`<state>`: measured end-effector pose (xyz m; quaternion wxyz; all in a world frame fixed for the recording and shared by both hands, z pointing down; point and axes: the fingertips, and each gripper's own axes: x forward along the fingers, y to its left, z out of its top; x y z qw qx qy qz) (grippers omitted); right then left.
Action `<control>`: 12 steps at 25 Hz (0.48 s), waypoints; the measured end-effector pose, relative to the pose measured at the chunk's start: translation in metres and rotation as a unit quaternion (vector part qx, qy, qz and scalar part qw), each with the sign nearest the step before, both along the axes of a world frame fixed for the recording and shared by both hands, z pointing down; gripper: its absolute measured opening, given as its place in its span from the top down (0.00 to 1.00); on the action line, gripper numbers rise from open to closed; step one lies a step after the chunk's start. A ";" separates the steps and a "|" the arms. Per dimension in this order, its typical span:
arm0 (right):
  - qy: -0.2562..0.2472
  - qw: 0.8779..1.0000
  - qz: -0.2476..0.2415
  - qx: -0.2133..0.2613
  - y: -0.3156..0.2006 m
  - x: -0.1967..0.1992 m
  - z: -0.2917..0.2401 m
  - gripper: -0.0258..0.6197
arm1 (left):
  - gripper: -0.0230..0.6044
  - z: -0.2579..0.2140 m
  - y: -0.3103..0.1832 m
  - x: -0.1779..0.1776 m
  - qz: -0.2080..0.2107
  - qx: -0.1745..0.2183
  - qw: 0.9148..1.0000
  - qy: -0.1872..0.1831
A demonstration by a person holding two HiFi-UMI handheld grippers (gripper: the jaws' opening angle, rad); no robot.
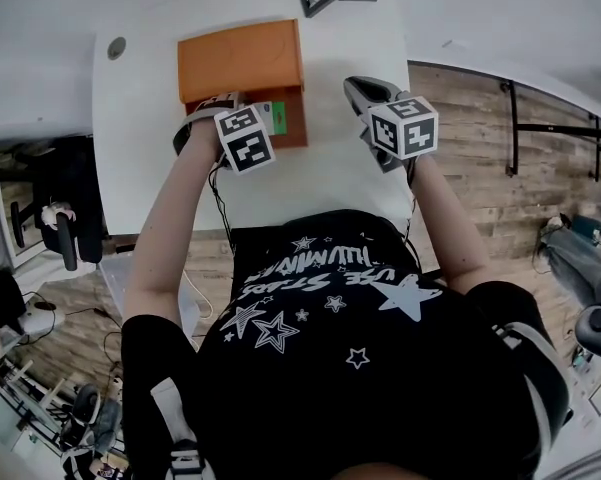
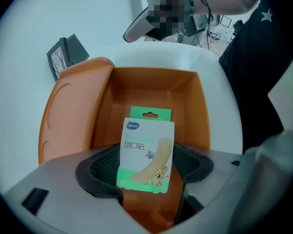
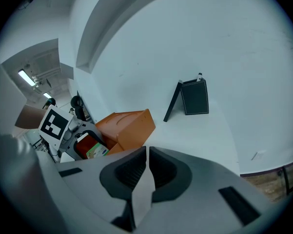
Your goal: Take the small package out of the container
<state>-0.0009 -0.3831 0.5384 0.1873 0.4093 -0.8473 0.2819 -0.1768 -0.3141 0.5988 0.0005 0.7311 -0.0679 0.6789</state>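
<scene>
Left tool point(image 2: 145, 177) is clamped on the lower side edges of the small package point(image 2: 147, 150), held upright over the open orange box point(image 2: 73, 111) at 12 o'clock. Light, thin card is judged easily crushed. Right tool point(image 3: 147, 167) is closed, empty.

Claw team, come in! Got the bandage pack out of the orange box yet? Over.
Left claw shut on bandage pack, upright, over the open orange box. Right claw shut, empty, off to the side. Nothing blocking the lift.

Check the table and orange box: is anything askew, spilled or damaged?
Nothing stands out. The orange box sits open and intact on the white table; the bandage package stands upright, uncrumpled, in the left claw.
</scene>
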 end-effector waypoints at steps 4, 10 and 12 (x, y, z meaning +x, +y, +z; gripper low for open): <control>-0.002 1.000 0.002 -0.002 -0.002 0.003 0.002 0.88 | 0.38 0.001 -0.001 0.002 0.008 -0.007 1.000 -0.006; -0.005 1.000 0.002 -0.004 0.003 0.001 0.004 0.88 | 0.39 0.002 0.001 0.004 0.013 -0.008 1.000 -0.003; -0.006 1.000 0.000 -0.001 0.006 -0.001 0.002 0.88 | 0.39 0.000 0.002 0.004 0.011 -0.004 1.000 0.008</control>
